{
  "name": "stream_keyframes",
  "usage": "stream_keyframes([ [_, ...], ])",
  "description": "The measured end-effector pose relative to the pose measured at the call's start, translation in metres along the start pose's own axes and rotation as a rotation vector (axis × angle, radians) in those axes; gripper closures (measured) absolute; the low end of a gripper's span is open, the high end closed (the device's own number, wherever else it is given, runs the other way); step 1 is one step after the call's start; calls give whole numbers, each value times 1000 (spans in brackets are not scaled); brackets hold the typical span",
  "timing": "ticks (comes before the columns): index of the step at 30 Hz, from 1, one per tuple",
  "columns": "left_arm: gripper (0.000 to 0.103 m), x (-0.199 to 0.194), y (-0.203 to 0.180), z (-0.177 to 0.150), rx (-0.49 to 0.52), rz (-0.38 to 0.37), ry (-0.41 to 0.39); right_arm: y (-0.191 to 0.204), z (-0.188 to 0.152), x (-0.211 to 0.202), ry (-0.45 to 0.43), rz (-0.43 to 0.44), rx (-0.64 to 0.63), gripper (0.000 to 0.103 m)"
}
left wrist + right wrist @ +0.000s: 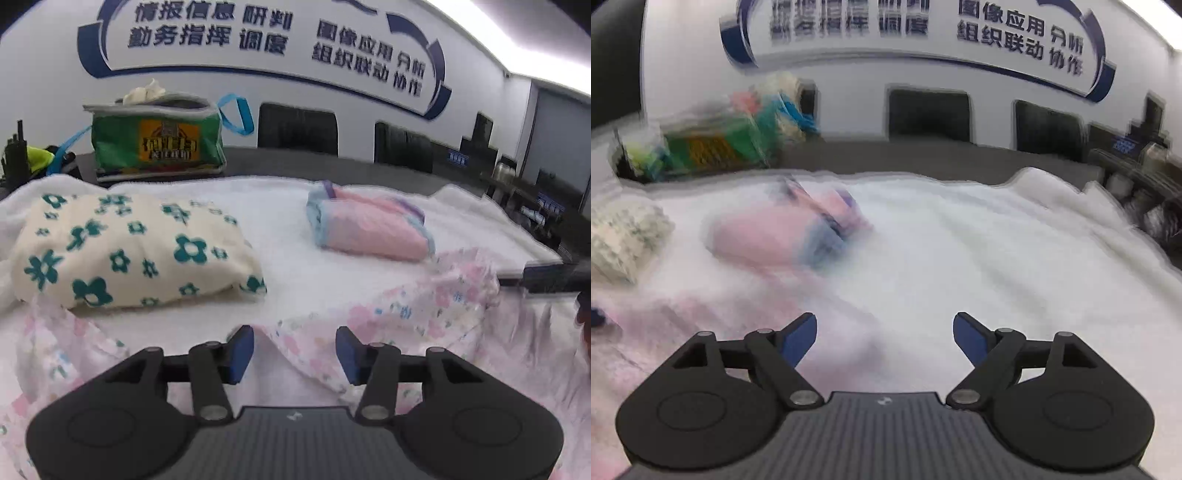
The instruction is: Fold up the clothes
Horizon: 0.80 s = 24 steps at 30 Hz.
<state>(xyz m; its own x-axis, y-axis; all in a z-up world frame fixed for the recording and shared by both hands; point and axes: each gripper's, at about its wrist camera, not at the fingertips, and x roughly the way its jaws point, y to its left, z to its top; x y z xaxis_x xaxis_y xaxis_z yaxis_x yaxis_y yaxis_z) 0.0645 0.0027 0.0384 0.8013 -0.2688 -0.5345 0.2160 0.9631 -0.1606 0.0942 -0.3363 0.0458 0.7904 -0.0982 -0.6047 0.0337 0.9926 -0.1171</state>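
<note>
Left wrist view gives you the white fleece blanket (295,266) as the biggest thing, spread over the dark table (280,162) from about 9 o'clock to 3 o'clock. Across the near part, from 8 o'clock round to 4 o'clock, lies the unfolded pink floral garment (424,314), rumpled, one ridge of it rising at 6 o'clock between your left gripper (294,354) fingers. Those jaws stand partly apart and the blue pads (240,352) do not press the cloth, so you hold nothing there. At 9 o'clock on the blanket sits a folded cream garment with green flowers (136,251); at 2 o'clock, well apart from it, a folded pink and blue garment (369,225). Behind the cream one, at 11 o'clock on the bare table, stands a green bag (155,140) with blue handles, its top open. Black chair backs (297,129) line the far wall at 12 o'clock. Right wrist view is smeared with motion blur: your right gripper (884,338) shows at 6 o'clock with its jaws wide and empty above the blanket (997,266), the pink floral garment (683,325) at 8 o'clock, the folded pink and blue garment (783,236) at 10 o'clock.
</note>
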Motion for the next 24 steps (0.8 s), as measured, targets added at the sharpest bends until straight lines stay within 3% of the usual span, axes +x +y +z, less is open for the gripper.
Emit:
stream_keyframes([
  [1, 55, -11, 4, 5, -22, 5, -10, 6, -5, 6, 30, -3, -46, 37],
  [2, 55, -23, 9, 10, -44, 9, -20, 10, -9, 9, 58, 43, -68, 76],
  [3, 55, -40, 17, 13, -69, 10, -32, 11, -12, 9, 67, 75, -65, 98],
  [6, 49, -97, 58, 14, -132, 22, -82, 5, -12, 2, 59, 20, -55, 101],
  [10, 45, -109, 108, 17, -125, 209, 0, -11, -13, -11, 46, -14, -8, 100],
  [11, 46, -102, 115, 18, -125, 243, 25, -11, -14, -14, 43, -6, -5, 95],
  [13, 46, -80, 120, 15, -112, 202, 51, -9, -13, -23, 21, 19, -6, 70],
  [14, 46, -68, 120, 12, -112, 161, 68, -7, -11, -27, -11, 31, -7, 47],
  [15, 47, -58, 120, 10, -119, 133, 101, -6, -9, -30, -40, 43, -8, 39],
  [17, 57, -45, 117, 3, -152, 101, 147, -7, -4, -29, -41, 49, -7, 39],
  [18, 68, -42, 115, 1, -157, 86, 150, -9, -4, -25, -23, 57, -2, 39],
  [19, 86, -43, 115, -1, -150, 106, 143, -11, -4, -20, -5, 68, 4, 39],
  [20, 101, -46, 115, -2, -141, 139, 134, -13, -5, -16, 11, 87, 16, 39],
  [22, 102, -51, 114, -4, -123, 205, 115, -18, -9, -3, 57, 130, 49, 56],
  [23, 101, -56, 117, -5, -121, 246, 96, -18, -12, 3, 78, 127, 58, 90],
  [24, 101, -62, 121, -5, -131, 286, 77, -18, -15, 8, 92, 121, 66, 101],
])
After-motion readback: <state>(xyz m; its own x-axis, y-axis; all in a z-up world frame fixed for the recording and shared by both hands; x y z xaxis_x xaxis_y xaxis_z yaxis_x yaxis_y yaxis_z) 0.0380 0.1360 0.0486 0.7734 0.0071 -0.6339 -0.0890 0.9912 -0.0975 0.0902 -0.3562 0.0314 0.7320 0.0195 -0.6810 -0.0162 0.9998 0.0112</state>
